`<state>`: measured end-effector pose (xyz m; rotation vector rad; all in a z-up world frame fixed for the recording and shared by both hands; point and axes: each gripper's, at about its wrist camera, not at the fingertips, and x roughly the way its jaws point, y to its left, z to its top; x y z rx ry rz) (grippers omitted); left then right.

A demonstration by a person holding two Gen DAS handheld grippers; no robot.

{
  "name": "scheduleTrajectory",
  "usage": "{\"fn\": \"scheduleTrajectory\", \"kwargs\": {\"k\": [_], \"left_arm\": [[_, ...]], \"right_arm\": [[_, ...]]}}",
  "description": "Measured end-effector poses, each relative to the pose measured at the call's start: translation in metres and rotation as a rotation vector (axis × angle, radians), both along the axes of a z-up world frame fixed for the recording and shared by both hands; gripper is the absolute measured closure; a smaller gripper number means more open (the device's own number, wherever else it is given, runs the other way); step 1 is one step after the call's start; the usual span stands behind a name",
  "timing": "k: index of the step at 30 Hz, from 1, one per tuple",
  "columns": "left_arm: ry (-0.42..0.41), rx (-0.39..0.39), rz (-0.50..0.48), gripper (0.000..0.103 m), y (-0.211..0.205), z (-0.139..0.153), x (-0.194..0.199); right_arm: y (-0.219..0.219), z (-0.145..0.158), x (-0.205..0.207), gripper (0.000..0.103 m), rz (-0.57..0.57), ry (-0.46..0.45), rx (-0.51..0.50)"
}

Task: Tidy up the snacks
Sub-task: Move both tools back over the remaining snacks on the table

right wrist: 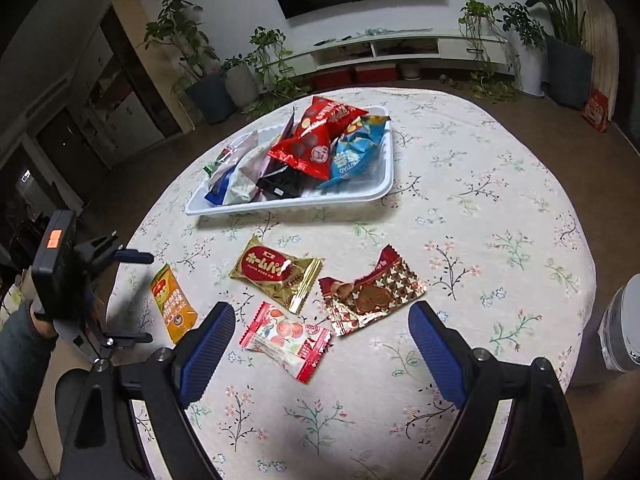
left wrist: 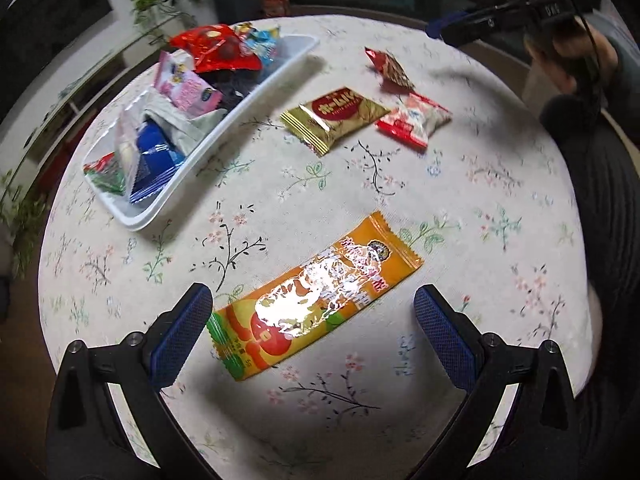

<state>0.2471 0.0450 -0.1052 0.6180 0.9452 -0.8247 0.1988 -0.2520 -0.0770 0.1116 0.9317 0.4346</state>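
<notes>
Left gripper [left wrist: 314, 312] was held spread over the orange packet [left wrist: 316, 300], near the tray [left wrist: 192, 168]; closing on it seemed next.

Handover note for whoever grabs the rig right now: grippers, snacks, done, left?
Left gripper: open, empty, above the orange snack bar, which lies flat between its fingers.
Right gripper: open, empty, over the strawberry packet.
White tray on the floral table already holds a pile of packets, red bag on top.
Loose on the table: orange bar, gold pie packet, strawberry packet, brown chocolate packet.
Left to do: move those four into the tray.
</notes>
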Motion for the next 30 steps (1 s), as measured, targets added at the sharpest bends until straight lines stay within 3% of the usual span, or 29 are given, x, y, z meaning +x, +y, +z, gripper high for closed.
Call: {"fn": "scheduleTrajectory", "kwargs": {"k": [10,13,16,18,19,23,30], "left_arm": [[0.135,0.086,-0.073,0.001,-0.006,-0.017,0.037],[0.169,0.076,-0.089,0.002,-0.006,-0.021,0.040],[0.184,0.064,-0.098,0.012,-0.004,-0.021,0.038],[0.180,0.057,-0.114,0.030,-0.003,-0.018,0.032],[0.180,0.057,-0.116,0.033,-0.003,-0.017,0.030],[0.174,0.064,-0.054,0.047,-0.005,-0.016,0.023],[0.157,0.041,0.145,0.053,-0.012,-0.020,-0.001]], "right_arm": [[0.000,-0.011,0.008,0.012,0.021,0.031,-0.005],[-0.003,-0.016,0.010,0.012,0.012,0.048,-0.001],[-0.004,-0.019,0.011,0.012,0.009,0.054,-0.001],[-0.005,-0.020,0.012,0.012,0.003,0.058,-0.004],[-0.005,-0.021,0.013,0.012,0.000,0.061,-0.008],[-0.007,-0.025,0.017,0.012,-0.032,0.087,-0.012],[-0.014,-0.037,0.032,0.012,-0.132,0.154,0.029]]}}
